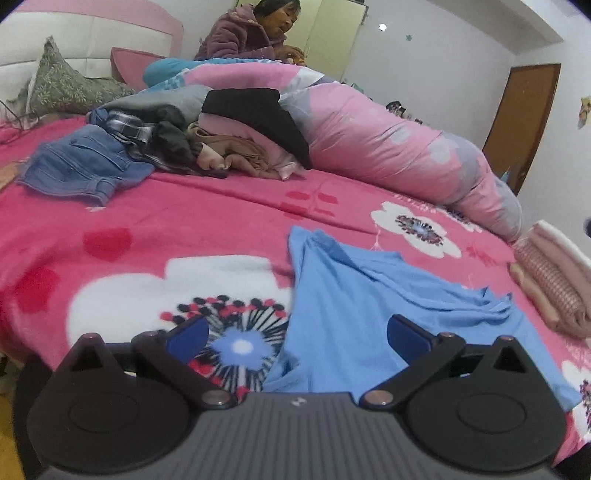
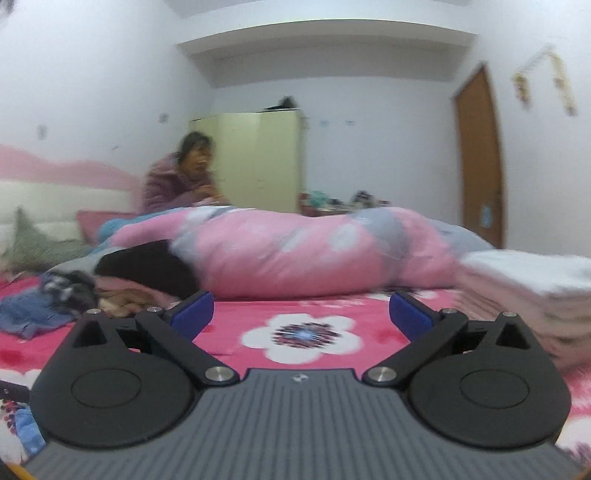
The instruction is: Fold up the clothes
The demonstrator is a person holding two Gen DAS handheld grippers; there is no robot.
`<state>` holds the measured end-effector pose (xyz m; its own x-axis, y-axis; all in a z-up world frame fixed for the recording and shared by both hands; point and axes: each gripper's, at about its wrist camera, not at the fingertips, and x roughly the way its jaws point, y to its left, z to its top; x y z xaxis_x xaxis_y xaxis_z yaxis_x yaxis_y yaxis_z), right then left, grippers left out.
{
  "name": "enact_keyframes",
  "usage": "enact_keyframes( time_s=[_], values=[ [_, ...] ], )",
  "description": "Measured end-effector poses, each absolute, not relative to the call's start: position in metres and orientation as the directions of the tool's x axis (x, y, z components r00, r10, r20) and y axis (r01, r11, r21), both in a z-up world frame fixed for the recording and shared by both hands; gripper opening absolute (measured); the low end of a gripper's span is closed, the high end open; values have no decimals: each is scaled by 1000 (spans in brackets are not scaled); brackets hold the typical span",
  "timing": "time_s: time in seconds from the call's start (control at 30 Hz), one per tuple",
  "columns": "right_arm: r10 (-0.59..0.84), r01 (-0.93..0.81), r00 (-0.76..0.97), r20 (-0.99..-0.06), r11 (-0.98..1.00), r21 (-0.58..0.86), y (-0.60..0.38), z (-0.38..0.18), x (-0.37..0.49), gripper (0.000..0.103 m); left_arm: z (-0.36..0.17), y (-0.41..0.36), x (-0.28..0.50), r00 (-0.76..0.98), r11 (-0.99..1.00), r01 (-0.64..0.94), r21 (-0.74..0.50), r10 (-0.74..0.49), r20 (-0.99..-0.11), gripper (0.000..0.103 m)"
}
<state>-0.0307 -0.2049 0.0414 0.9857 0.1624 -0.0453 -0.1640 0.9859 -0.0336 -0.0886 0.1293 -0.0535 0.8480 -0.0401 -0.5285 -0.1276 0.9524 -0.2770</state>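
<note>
Fingers of the left gripper (image 1: 297,338) stand wide apart with nothing between their blue rubber pads (image 1: 186,338), low over the near edge of the bed, probably so that they can close on the garment just ahead. That garment, a light blue thin cotton T-shirt (image 1: 369,314), lies spread but rumpled on the pink fleece blanket with white flower prints (image 1: 166,221), one corner peaked up and soft ridges running across it; its near edge passes under the right pad, though contact cannot be told. The knit looks limp and light, so I judge it will drape and slide easily on the plush pile. The right gripper (image 2: 301,317) is likewise fully spread and empty, held above a white flower in the blanket; this view is smeared by motion, so fine detail is lost. To the right sits a stack of folded pink and white garments (image 1: 550,273), ribbed and thick, apparently the pile of finished pieces kept within reach. Further back a long rolled quilt in pink with grey-white patches (image 1: 388,140) lies puffy and smooth along the far side of the bed. Left of it lies a loose heap of unfolded clothes (image 1: 192,136): stiff blue denim, a checked fabric, tan, pink and black pieces, seemingly awaiting their turn. Beyond sits a person in a mauve padded jacket (image 1: 243,33).
</note>
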Motion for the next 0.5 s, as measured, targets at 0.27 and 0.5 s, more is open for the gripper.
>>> enact_keyframes(
  time_s=[0.27,0.5],
  values=[
    [394,-440,886,-243,879,-183,-104,35,50,101,-67,131,-66,855,972,-96,-213,-29,-518,102],
    [479,-649,742,-469,687,-327,-28,-5,95,74,-86,147,-57,857,962,-46,-270,-101,-505,76]
  ],
)
